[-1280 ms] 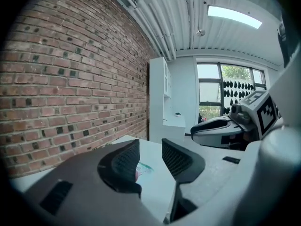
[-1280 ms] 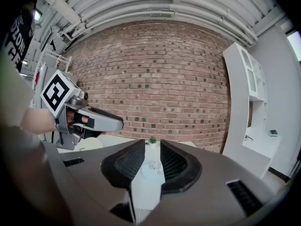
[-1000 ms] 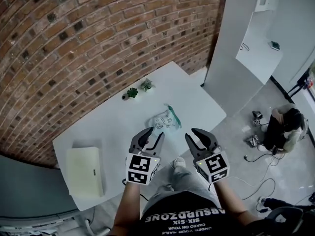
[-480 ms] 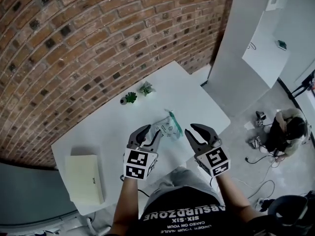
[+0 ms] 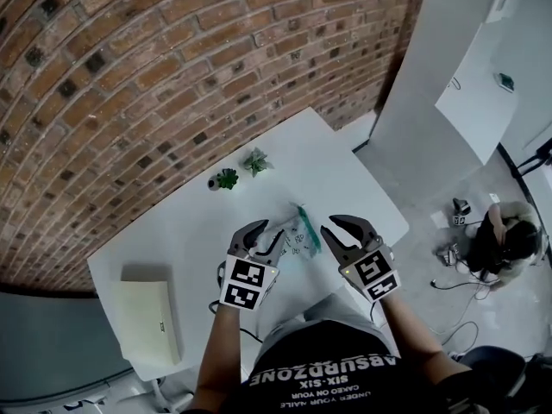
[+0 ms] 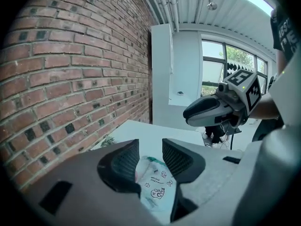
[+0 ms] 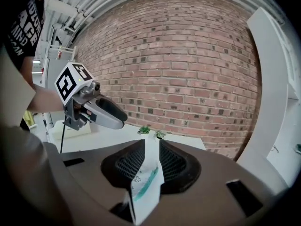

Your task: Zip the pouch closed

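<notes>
A small white printed pouch (image 5: 293, 236) with a green zip edge lies on the white table (image 5: 190, 231) near its front edge. My left gripper (image 5: 263, 235) hovers just left of the pouch and my right gripper (image 5: 336, 226) just right of it, both open and holding nothing. In the left gripper view the pouch (image 6: 155, 185) shows through the gap of the left gripper (image 6: 150, 152), with the right gripper (image 6: 211, 111) beyond. In the right gripper view the pouch (image 7: 146, 178) fills the gap of the right gripper (image 7: 151, 147), zip side facing me, and the left gripper (image 7: 106, 112) is off to the left.
Two small potted plants (image 5: 227, 178) (image 5: 256, 159) stand at the table's back by the brick wall (image 5: 172, 59). A cream box (image 5: 148, 322) lies at the left end. A white partition (image 5: 414, 102) stands to the right, and a person (image 5: 509, 240) sits on the floor with cables.
Both grippers have moved forward over the table and now flank the pouch. Their jaws stay open. The pouch has not moved on the table.
</notes>
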`<state>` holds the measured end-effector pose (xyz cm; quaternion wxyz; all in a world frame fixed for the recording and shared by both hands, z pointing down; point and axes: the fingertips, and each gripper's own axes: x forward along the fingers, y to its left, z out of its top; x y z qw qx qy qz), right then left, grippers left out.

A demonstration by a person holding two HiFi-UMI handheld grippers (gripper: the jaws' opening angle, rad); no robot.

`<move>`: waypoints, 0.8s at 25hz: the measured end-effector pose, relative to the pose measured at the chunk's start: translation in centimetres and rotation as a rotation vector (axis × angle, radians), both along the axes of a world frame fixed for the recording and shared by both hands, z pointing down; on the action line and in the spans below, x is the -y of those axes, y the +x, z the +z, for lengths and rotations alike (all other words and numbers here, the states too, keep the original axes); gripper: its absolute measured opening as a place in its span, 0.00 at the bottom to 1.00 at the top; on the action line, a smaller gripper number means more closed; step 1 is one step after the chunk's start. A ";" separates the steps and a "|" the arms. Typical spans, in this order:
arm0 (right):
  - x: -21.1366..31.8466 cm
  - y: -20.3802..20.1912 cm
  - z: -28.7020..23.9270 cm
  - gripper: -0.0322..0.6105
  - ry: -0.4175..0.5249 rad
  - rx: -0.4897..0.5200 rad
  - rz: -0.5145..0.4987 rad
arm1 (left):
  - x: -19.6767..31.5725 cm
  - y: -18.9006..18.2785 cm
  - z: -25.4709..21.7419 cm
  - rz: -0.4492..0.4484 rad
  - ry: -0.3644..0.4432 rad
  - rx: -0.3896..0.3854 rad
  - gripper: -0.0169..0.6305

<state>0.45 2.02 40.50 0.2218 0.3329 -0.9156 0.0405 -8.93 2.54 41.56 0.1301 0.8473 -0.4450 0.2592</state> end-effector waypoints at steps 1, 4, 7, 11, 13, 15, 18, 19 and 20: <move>0.4 -0.2 0.6 0.17 -0.009 -0.016 -0.018 | 0.5 0.1 0.6 0.008 -0.015 0.011 0.23; 1.6 -0.6 2.3 0.17 -0.037 -0.050 -0.069 | 1.6 0.5 2.5 0.034 -0.058 0.045 0.23; 2.9 -0.9 4.0 0.17 -0.056 -0.082 -0.103 | 2.8 0.7 4.4 0.055 -0.089 0.074 0.23; 4.9 -1.1 6.0 0.17 -0.086 -0.114 -0.133 | 4.8 1.1 6.8 0.079 -0.124 0.092 0.23; 5.9 -1.3 7.1 0.17 -0.104 -0.122 -0.147 | 5.5 1.2 7.8 0.095 -0.151 0.114 0.23; 6.7 -1.6 8.2 0.17 -0.124 -0.125 -0.164 | 6.1 1.4 8.9 0.121 -0.170 0.130 0.23; 7.5 -2.0 10.1 0.17 -0.147 -0.152 -0.194 | 7.1 1.7 10.2 0.144 -0.187 0.140 0.23; 7.8 -2.1 10.8 0.17 -0.152 -0.165 -0.205 | 7.5 1.7 10.6 0.150 -0.192 0.142 0.23; 8.1 -2.2 11.4 0.17 -0.159 -0.178 -0.216 | 7.9 1.8 11.0 0.159 -0.198 0.147 0.23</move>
